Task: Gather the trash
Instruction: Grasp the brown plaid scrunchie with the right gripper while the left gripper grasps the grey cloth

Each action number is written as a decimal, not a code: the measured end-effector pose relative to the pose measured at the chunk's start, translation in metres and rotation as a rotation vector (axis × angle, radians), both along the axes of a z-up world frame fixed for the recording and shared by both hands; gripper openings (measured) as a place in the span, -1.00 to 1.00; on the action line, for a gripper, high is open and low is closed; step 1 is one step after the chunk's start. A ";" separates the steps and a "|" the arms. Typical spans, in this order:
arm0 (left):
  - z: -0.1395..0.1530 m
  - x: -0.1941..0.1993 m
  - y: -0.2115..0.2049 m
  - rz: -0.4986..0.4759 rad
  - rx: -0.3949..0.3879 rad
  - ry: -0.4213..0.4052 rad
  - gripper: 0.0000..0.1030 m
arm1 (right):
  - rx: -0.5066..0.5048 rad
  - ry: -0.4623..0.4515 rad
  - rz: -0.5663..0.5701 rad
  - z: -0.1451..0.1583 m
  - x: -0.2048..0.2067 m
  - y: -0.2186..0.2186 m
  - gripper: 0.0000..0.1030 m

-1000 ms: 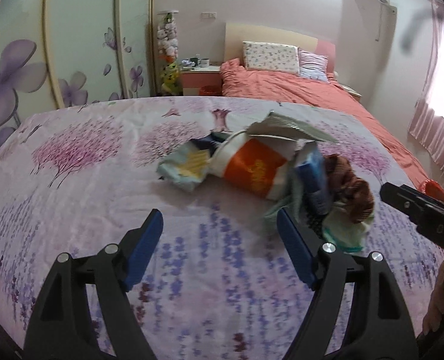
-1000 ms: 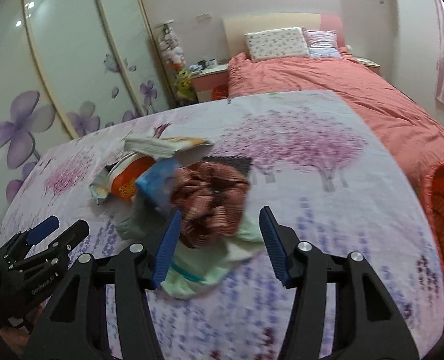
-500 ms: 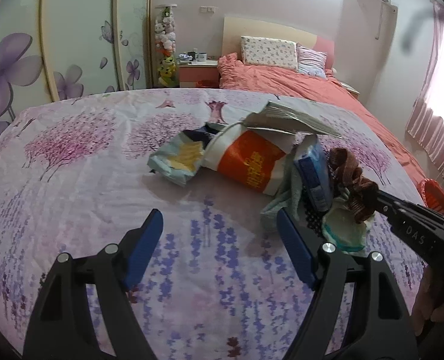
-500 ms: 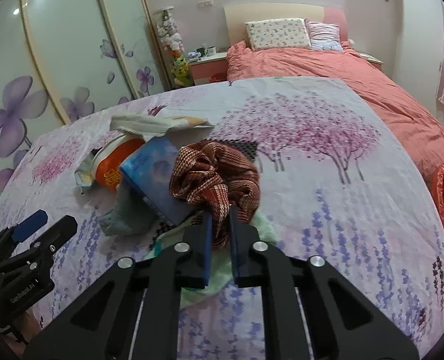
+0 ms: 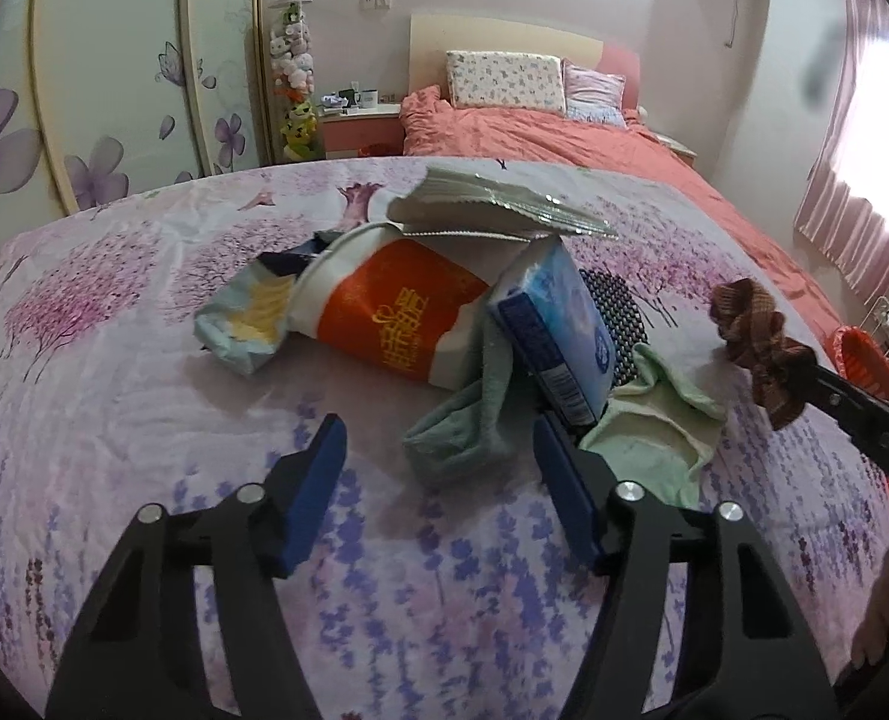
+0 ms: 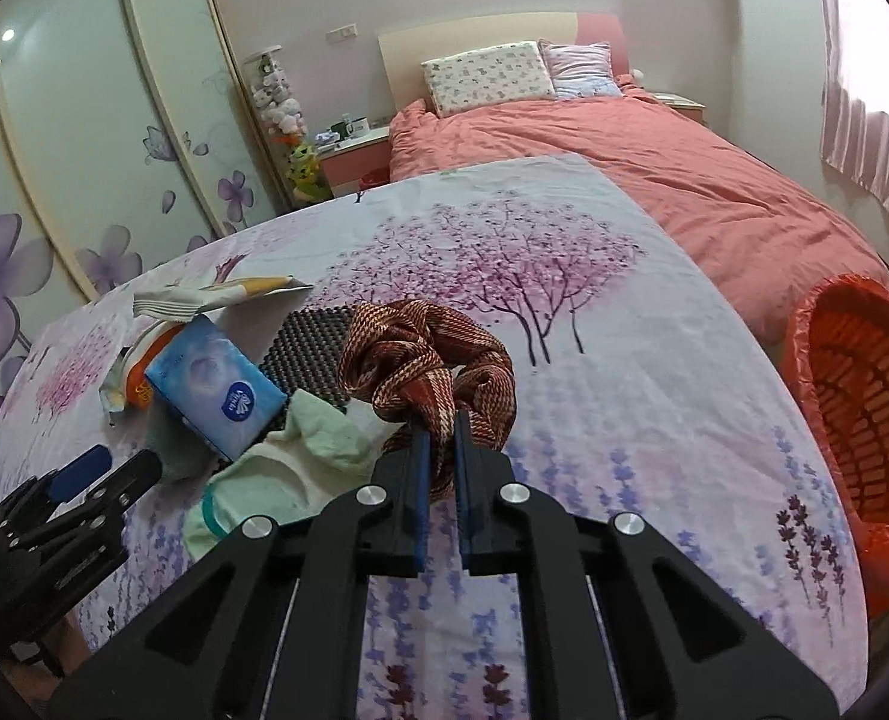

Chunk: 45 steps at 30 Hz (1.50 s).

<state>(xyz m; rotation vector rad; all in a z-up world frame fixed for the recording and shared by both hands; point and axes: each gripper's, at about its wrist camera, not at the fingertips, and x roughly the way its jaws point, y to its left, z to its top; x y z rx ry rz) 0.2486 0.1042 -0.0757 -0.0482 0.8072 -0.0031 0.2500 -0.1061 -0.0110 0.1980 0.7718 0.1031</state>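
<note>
1. Trash lies heaped on a floral bedsheet: an orange paper cup, a blue tissue pack and a green cloth.
2. Right gripper clamps a brown woven scrunchie, lifted clear of the heap.
3. Left gripper, jaws just narrowing, stands unclenched around the green cloth.
4. Orange basket sits beside the bed.

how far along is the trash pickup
Early. Nothing shows in the visible part of the orange basket. In hand: right gripper shut on the brown scrunchie. Left gripper, jaws just closing, holds nothing. Left: cup, tissue pack, wrappers, green cloths.
</note>
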 end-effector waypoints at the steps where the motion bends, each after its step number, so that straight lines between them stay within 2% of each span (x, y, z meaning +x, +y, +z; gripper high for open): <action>1: -0.002 0.004 -0.001 0.003 0.004 0.009 0.13 | 0.001 0.001 0.001 0.000 -0.001 -0.001 -0.86; 4: -0.007 0.012 -0.004 0.006 0.000 0.036 -0.06 | 0.001 0.003 0.003 -0.001 -0.002 -0.005 -0.86; 6: -0.009 0.016 -0.006 -0.001 -0.009 0.048 -0.37 | 0.001 0.006 0.001 -0.001 -0.003 -0.008 -0.86; 9: -0.007 0.016 -0.008 -0.013 -0.006 0.042 -0.69 | 0.000 0.006 -0.004 0.000 -0.005 -0.011 -0.86; 12: 0.002 0.010 -0.007 -0.021 -0.007 0.008 -0.79 | -0.001 0.001 -0.009 0.002 -0.006 -0.014 -0.86; 17: 0.025 -0.001 -0.008 -0.042 -0.026 -0.053 -0.82 | 0.007 -0.006 -0.019 0.007 -0.010 -0.018 -0.86; 27: 0.078 -0.030 -0.038 -0.136 -0.055 -0.169 -0.82 | 0.000 -0.052 -0.029 0.027 -0.026 -0.024 -0.86; 45: 0.134 -0.054 -0.094 -0.236 -0.056 -0.265 -0.82 | 0.001 -0.136 -0.107 0.058 -0.062 -0.070 -0.86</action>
